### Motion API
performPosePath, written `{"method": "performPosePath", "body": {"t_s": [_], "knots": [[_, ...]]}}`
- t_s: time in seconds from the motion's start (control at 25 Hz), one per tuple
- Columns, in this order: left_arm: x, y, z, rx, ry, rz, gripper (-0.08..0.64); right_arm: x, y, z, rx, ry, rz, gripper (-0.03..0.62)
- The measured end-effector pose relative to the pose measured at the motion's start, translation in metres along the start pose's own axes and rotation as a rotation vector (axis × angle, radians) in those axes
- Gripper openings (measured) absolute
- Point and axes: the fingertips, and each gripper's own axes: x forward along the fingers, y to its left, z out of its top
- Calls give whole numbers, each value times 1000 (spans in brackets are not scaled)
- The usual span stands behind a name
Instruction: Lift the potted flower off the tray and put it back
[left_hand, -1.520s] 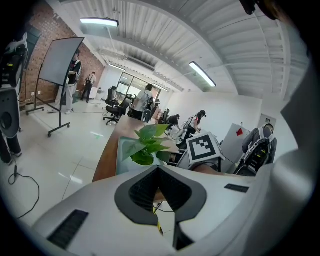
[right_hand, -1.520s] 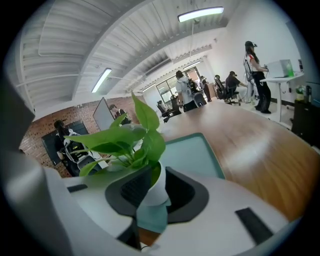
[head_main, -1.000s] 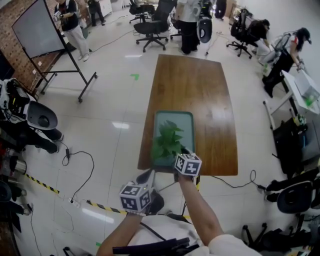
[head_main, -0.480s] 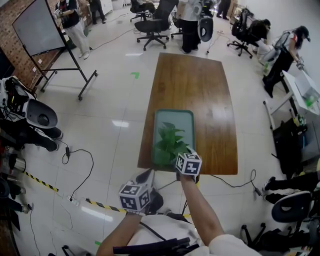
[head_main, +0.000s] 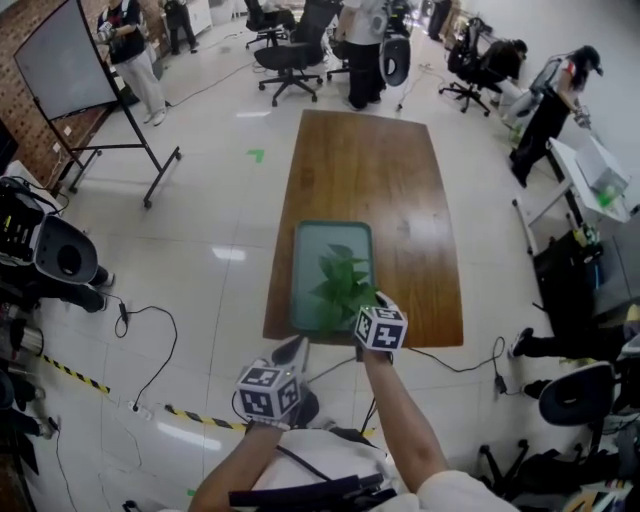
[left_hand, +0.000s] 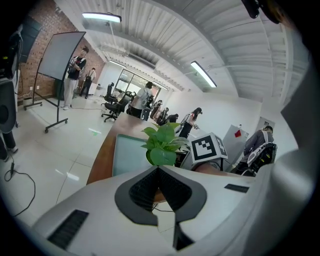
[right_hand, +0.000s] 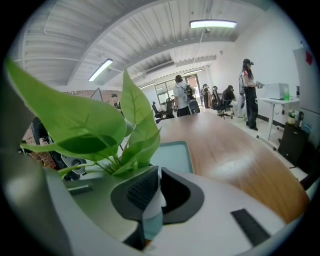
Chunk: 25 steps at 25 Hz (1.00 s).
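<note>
The potted flower (head_main: 340, 285), a small plant with broad green leaves, is at the near end of the teal tray (head_main: 312, 250) on the wooden table (head_main: 400, 190). My right gripper (head_main: 362, 312) reaches in from the near side. Its jaws have just been closing and are now shut on the pot's pale rim (right_hand: 151, 202), with leaves (right_hand: 100, 127) filling the left of the right gripper view. Leaves hide the pot's base, so I cannot tell whether it touches the tray. My left gripper (head_main: 290, 355) hangs before the table's near edge, shut on nothing (left_hand: 158, 172), and points at the plant (left_hand: 161, 145).
The tray (left_hand: 127, 152) lies near the table's near left corner. Bare wood stretches beyond and to the right (right_hand: 235, 150). Office chairs (head_main: 285, 55) and standing people (head_main: 360, 40) are at the far end, a whiteboard (head_main: 60, 70) at the left, cables and tape on the floor.
The right gripper's jaws have closed on the pot's rim, and gripper and plant have shifted slightly toward the tray's near right. The left gripper has stayed put.
</note>
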Motion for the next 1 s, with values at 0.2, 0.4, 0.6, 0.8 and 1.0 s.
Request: {"method": "performPosePath", "body": {"t_s": [0.2,0.4,0.6,0.8,1.0], "knots": [[20,-20,7,40,19,-47,-3,-18,-32,19,22,-35,-51,29],[50,-49,18,108,35,-96,-3,-41,-68,35,42,-63,-110,29],[77,-84,28,157,43,-168,-3,-61,-111,48,72,-85,-175,29],[91,-98,28,155,61,-199,-3,-67,-152,44,100,-67,-236,29],[88,-96,17,130,84,-195,-3,-63,-182,25,141,-44,-265,29]]}}
